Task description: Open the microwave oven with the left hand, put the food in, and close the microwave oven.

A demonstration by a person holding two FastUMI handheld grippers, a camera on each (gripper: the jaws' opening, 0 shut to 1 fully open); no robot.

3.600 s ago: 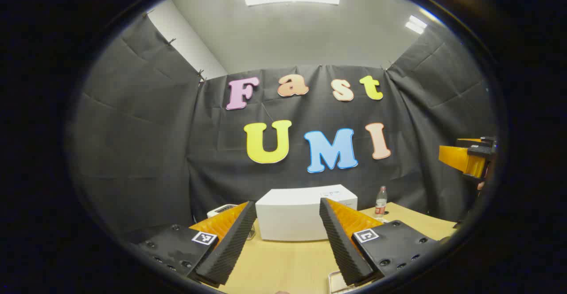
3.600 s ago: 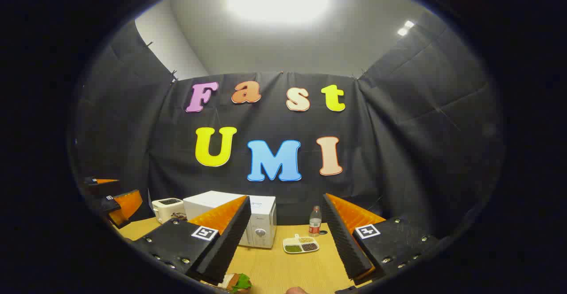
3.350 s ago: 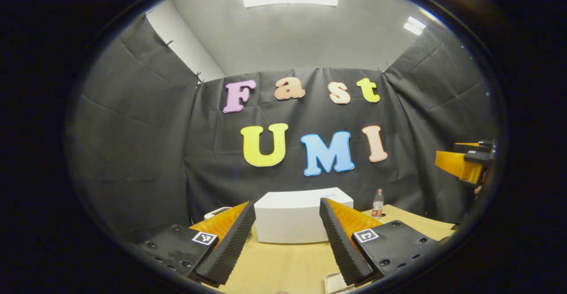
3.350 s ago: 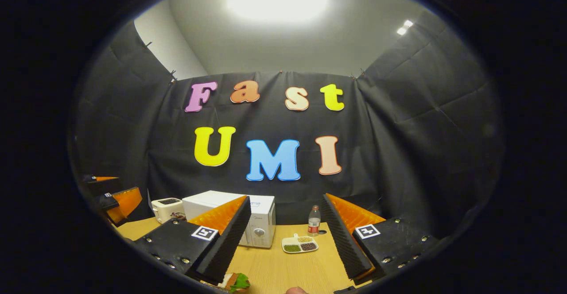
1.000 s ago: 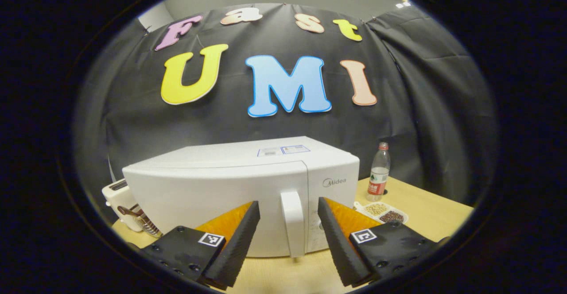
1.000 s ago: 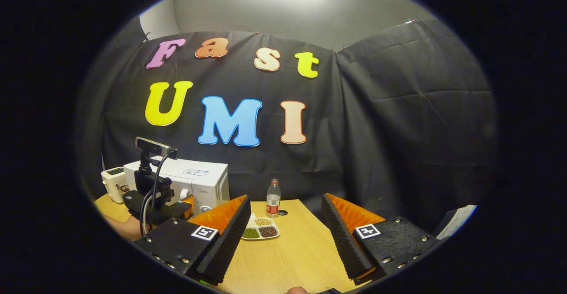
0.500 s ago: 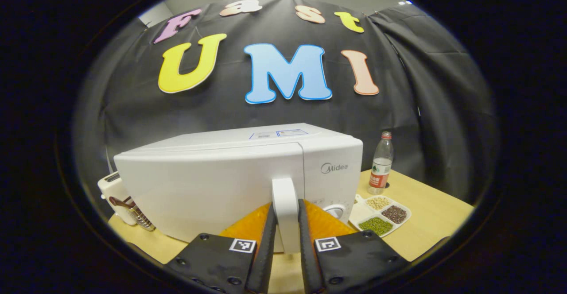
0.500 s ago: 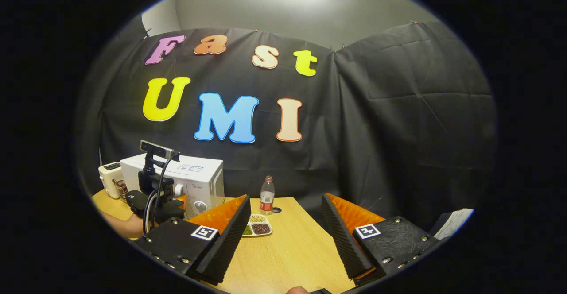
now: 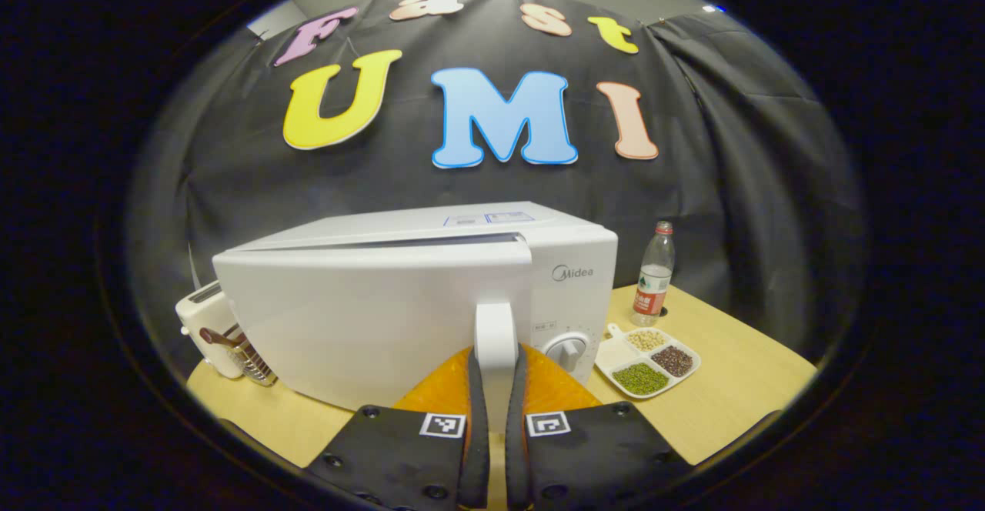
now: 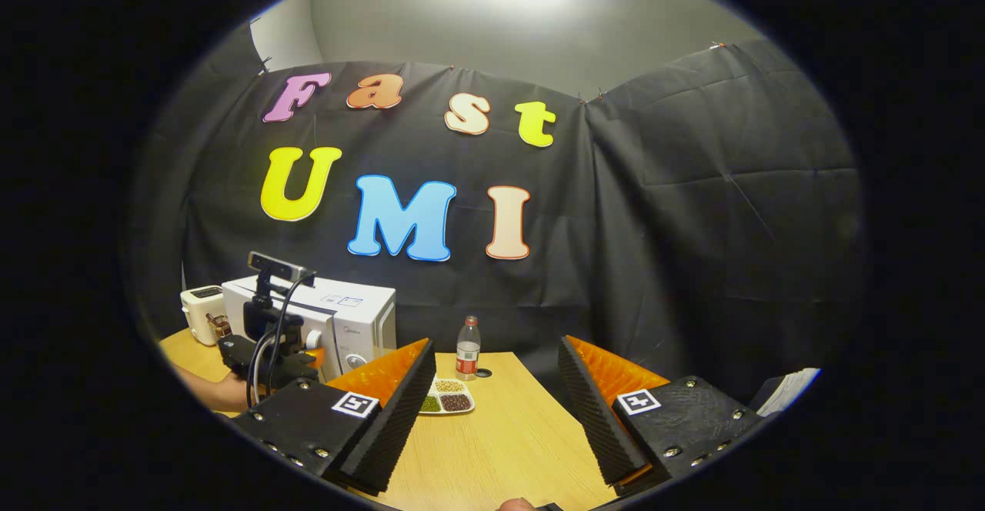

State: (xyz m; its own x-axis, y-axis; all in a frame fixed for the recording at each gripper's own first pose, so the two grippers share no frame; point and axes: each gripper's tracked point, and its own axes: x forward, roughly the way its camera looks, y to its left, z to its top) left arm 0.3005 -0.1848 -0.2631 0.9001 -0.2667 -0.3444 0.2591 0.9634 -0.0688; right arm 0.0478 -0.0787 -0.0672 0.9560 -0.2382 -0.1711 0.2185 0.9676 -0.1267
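White plastic — the microwave oven (image 9: 400, 295) sits on the wooden table (image 9: 739, 395), its door (image 9: 362, 318) standing slightly ajar, a dark gap showing along the top edge. The door handle (image 9: 494, 342) is a vertical white bar at the door's right side, beside the control panel and its round knob (image 9: 568, 348). The left gripper (image 9: 492, 449) is clenched on that handle, one finger pressed to each side of it.

Right of the oven: a divided snack tray (image 9: 648, 359) with green, tan and dark fills, and behind it an upright plastic bottle (image 9: 652, 274) with a red cap. Left of the oven, touching or just beside it — cannot tell which — a small white toaster (image 9: 212, 326).

In the right gripper view, the right gripper (image 10: 496, 411) hangs over bare tabletop with fingers spread wide, nothing between them. Farther off at its left, the left gripper (image 10: 265, 349) shows at the oven's front, with a hand (image 10: 223, 392) holding it. The food cannot be made out in either view.
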